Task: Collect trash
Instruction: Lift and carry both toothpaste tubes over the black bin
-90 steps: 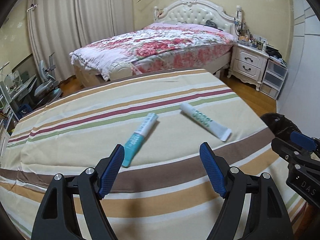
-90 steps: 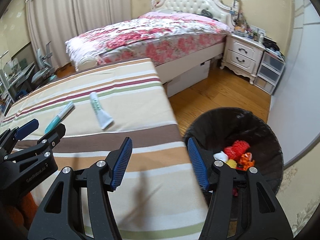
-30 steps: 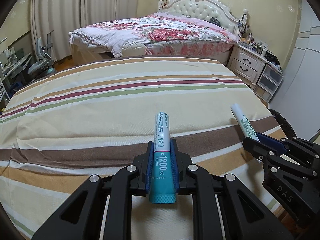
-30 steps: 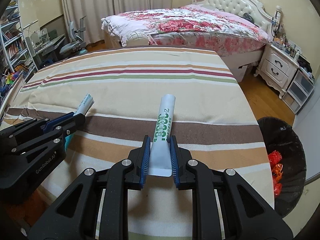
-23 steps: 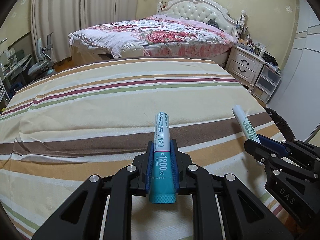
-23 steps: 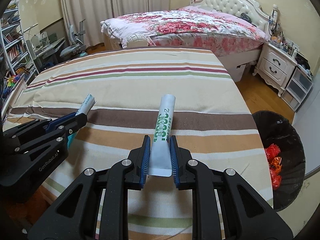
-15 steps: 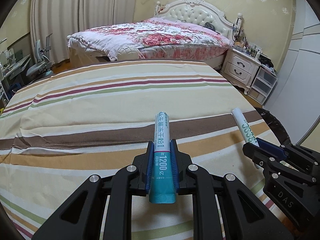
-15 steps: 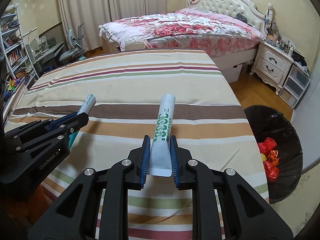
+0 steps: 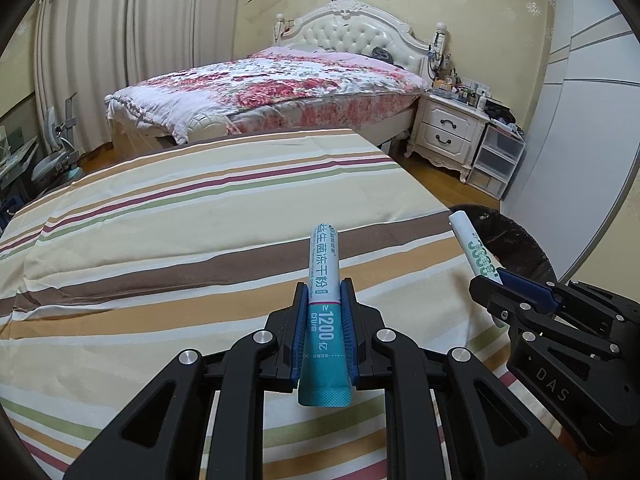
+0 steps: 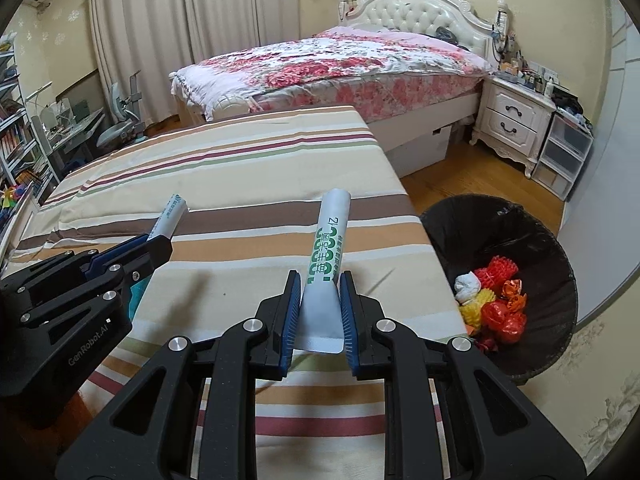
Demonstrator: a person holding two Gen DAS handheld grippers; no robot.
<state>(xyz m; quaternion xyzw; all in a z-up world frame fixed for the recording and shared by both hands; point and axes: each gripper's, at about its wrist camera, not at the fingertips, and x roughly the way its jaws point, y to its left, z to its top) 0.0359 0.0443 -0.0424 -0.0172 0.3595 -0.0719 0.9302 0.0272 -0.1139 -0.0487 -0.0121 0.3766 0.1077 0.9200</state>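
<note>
with both pick-ups done, the carry to the bin is in hand: the left gripper (image 9: 323,334) is clenched on a teal-and-white plastic tube (image 9: 324,312), the right gripper (image 10: 319,312) on a white green-lettered tube (image 10: 326,264), both above the striped bedcover (image 10: 224,184). next, swing right over the black-lined trash basket (image 10: 532,236) and release.

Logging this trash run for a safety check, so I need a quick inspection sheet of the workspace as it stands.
Surface: striped cloth, nothing lying on it.
Job's things: teal tube and white tube both held up; black bin holds red, yellow and white scraps.
Clutter: nothing seen.
Grippers: left gripper shut on teal tube; right gripper shut on white tube.
Cables: nothing seen.
Surroundings: floral bed, nightstand.
</note>
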